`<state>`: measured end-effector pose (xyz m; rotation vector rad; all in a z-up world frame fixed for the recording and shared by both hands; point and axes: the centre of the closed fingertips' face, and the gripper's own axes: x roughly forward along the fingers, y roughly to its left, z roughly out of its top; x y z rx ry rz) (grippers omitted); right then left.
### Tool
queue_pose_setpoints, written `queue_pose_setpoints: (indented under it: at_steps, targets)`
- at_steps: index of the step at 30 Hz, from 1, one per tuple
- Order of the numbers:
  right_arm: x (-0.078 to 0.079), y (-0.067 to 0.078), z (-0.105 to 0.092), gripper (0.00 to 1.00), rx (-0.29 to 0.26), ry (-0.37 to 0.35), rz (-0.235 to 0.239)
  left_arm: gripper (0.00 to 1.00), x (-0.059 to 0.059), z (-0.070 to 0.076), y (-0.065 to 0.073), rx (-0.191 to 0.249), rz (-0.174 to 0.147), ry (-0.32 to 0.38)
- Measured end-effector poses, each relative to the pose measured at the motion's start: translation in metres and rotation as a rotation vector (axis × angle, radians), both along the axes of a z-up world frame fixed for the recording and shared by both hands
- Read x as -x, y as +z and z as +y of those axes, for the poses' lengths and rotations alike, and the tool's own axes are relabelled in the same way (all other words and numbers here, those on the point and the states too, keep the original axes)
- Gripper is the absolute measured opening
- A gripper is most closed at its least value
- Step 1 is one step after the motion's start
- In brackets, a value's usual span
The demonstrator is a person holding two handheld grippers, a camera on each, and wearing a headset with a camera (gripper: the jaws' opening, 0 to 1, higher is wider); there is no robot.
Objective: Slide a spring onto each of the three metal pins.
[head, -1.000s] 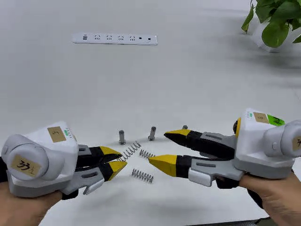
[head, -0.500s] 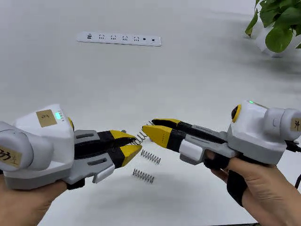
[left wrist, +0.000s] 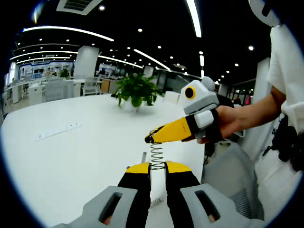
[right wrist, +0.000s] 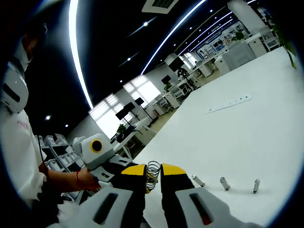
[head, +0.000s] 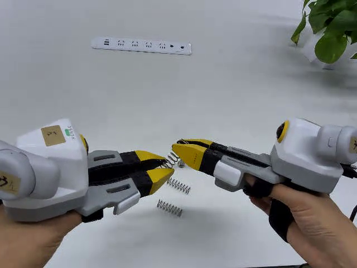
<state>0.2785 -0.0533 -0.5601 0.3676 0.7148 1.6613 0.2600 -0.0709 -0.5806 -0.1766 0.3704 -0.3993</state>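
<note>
One coil spring (head: 170,161) is held in the air between both grippers. My left gripper (head: 166,166) is shut on its lower end, and in the left gripper view the spring (left wrist: 156,154) rises from my left gripper (left wrist: 158,166) to the right gripper's yellow tips. My right gripper (head: 176,146) is shut on the other end; the right gripper view shows the spring (right wrist: 152,172) end-on in my right gripper (right wrist: 152,170). Three short metal pins (right wrist: 224,183) stand upright in a row on the white table. Two more springs (head: 178,186) lie below the grippers.
A white power strip (head: 142,46) lies at the far side of the table (head: 234,89). A potted plant (head: 329,28) stands at the back right. The nearer loose spring (head: 169,208) lies close to the table's front edge.
The left gripper has lifted one spring off the table. The right gripper, open a second ago, has shut and moved left onto that spring's other end.
</note>
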Motion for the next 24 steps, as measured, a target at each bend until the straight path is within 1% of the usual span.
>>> queue_pose_setpoints:
  at_steps: [4, 6, 9, 12, 14, 16, 17, 22, 24]
  targets:
    - [0.002, 0.003, 0.001, 0.12, 0.0, 0.019, -0.029, 0.11, -0.001, 0.0, 0.0, 0.01, -0.002, 0.001]
    - [0.004, 0.003, 0.001, 0.11, 0.006, 0.037, -0.077, 0.11, -0.001, 0.0, -0.001, 0.012, 0.001, 0.001]
    - [0.007, 0.004, 0.001, 0.11, 0.013, 0.055, -0.118, 0.11, 0.0, -0.001, -0.002, 0.014, 0.003, -0.002]
    - [0.009, 0.005, 0.001, 0.11, 0.02, 0.079, -0.179, 0.11, 0.0, -0.001, -0.003, 0.016, 0.005, -0.005]
    - [0.01, 0.005, 0.001, 0.11, 0.023, 0.09, -0.198, 0.11, 0.0, -0.001, -0.003, 0.017, 0.006, -0.007]
    - [0.011, 0.005, 0.0, 0.11, 0.029, 0.103, -0.227, 0.11, 0.0, -0.002, -0.003, 0.016, 0.006, -0.01]
    - [0.011, 0.005, 0.0, 0.11, 0.034, 0.114, -0.251, 0.11, 0.0, -0.003, -0.003, 0.015, 0.007, -0.013]
    - [0.015, 0.005, -0.001, 0.11, 0.05, 0.154, -0.328, 0.11, 0.001, -0.005, -0.005, 0.003, 0.008, -0.027]
    - [0.016, 0.005, -0.001, 0.11, 0.052, 0.16, -0.339, 0.11, 0.001, -0.005, -0.005, 0.0, 0.008, -0.032]
